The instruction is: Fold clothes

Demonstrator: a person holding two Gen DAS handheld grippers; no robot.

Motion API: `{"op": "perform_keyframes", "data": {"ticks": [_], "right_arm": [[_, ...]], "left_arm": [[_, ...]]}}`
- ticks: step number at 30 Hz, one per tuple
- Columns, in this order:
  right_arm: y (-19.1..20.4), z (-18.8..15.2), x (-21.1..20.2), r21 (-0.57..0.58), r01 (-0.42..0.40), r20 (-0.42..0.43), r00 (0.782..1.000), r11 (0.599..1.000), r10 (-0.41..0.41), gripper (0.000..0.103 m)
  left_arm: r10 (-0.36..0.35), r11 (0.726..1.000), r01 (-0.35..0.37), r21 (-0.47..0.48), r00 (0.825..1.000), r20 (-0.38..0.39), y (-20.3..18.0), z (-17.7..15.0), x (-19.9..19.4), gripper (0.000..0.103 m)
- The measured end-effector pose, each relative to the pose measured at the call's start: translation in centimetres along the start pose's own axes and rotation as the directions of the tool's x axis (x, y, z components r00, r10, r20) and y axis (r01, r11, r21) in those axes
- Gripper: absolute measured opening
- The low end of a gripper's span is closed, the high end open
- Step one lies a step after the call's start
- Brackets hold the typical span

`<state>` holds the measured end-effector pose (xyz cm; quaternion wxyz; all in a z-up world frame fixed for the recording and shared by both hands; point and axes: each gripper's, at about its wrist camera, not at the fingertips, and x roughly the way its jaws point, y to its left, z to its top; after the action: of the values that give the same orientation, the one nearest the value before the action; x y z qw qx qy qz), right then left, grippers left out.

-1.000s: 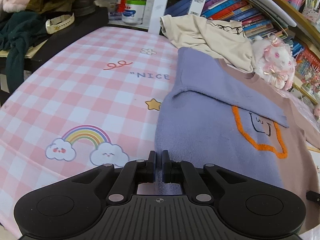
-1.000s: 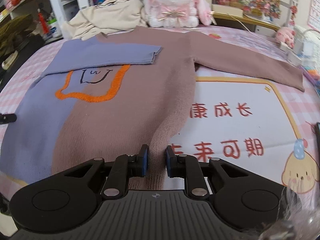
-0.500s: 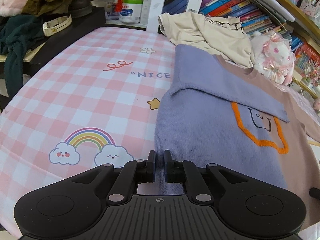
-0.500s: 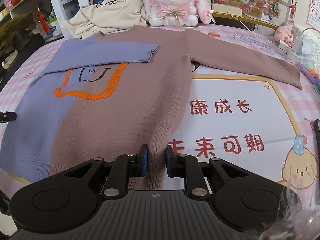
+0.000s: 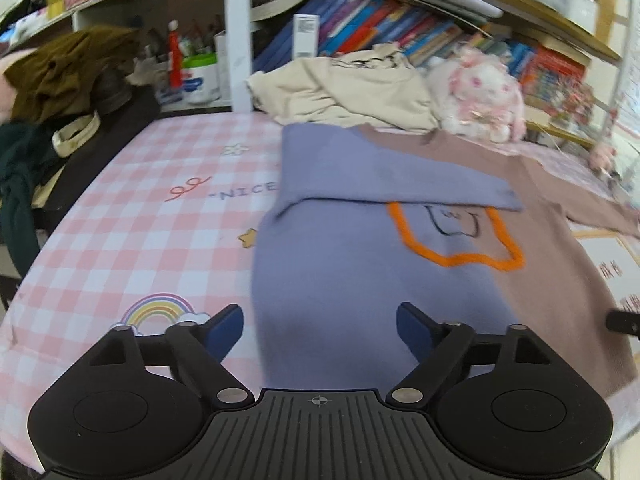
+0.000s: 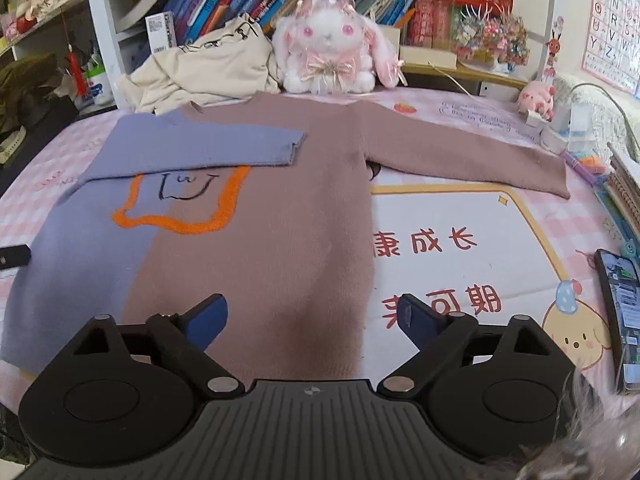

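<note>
A purple and mauve sweater (image 6: pixel 256 240) with an orange outline patch lies flat on the pink checked table cover (image 5: pixel 120 232). Its purple sleeve (image 6: pixel 200 148) is folded across the chest; the mauve sleeve (image 6: pixel 460 152) stretches out to the right. My left gripper (image 5: pixel 320 330) is open and empty above the purple hem (image 5: pixel 360 300). My right gripper (image 6: pixel 312 320) is open and empty above the mauve hem. The left gripper's tip (image 6: pixel 14 256) shows at the right wrist view's left edge.
A cream garment (image 6: pixel 208 72) and a pink plush rabbit (image 6: pixel 332 56) sit behind the sweater before the bookshelves. A phone (image 6: pixel 622 316) lies at the right table edge, with notebooks (image 6: pixel 624 184) beyond. Dark clothes (image 5: pixel 48 92) are piled at the far left.
Both grippers were shut on the sweater's hem; both have opened wide, let go and lifted, and the hem lies flat on the table.
</note>
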<state>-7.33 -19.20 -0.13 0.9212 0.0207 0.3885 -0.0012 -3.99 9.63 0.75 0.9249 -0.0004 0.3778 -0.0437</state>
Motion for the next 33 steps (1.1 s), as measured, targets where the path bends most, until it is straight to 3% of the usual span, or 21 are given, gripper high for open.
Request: {"op": "perform_keyframes", "data": {"ticks": [4, 10, 21, 33], "right_arm": [[1.5, -0.3, -0.7, -0.031, 0.039, 0.014, 0.999, 0.999, -0.039, 0.103], [3.4, -0.9, -1.8, -0.076, 0.100, 0.032, 0.995, 0.992, -0.098, 0.103], [4.8, -2.2, -3.7, -0.078, 0.166, 0.036, 0.986, 0.983, -0.163, 0.103], [5.7, -1.9, -3.9, -0.131, 0.178, 0.056, 0.983, 0.975, -0.172, 0.103]], "left_arm": [[-0.014, 1.000, 0.015, 0.021, 1.000, -0.003, -0.9, -1.0, -0.6, 0.094], [-0.043, 0.996, 0.043, 0.072, 0.999, -0.006, -1.2, -1.8, -1.2, 0.095], [-0.115, 0.992, 0.116, 0.041, 0.993, -0.014, -0.1, -2.4, -1.3, 0.097], [-0.131, 0.990, 0.131, 0.043, 0.991, 0.000, -0.1, -2.2, -1.1, 0.097]]}}
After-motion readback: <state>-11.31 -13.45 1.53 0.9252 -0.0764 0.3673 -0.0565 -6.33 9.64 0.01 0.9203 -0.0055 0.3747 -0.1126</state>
